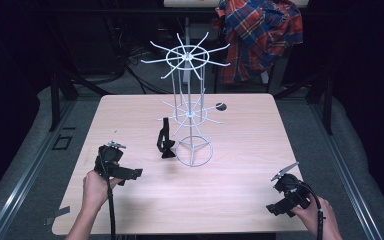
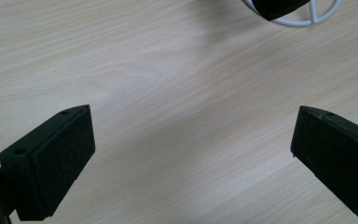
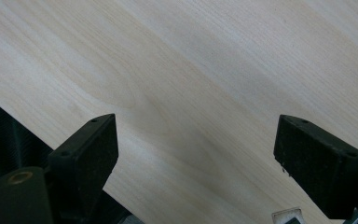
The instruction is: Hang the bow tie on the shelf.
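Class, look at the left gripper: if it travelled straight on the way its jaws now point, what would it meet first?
Probably the black object standing beside the white wire rack's ring base. The left gripper, jaws open, points across bare table toward it, though depth is uncertain.

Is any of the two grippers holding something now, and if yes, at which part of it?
Nothing is held. The left gripper and the right gripper both have their jaws wide apart over the bare table. The black object hangs untouched on the wire rack.
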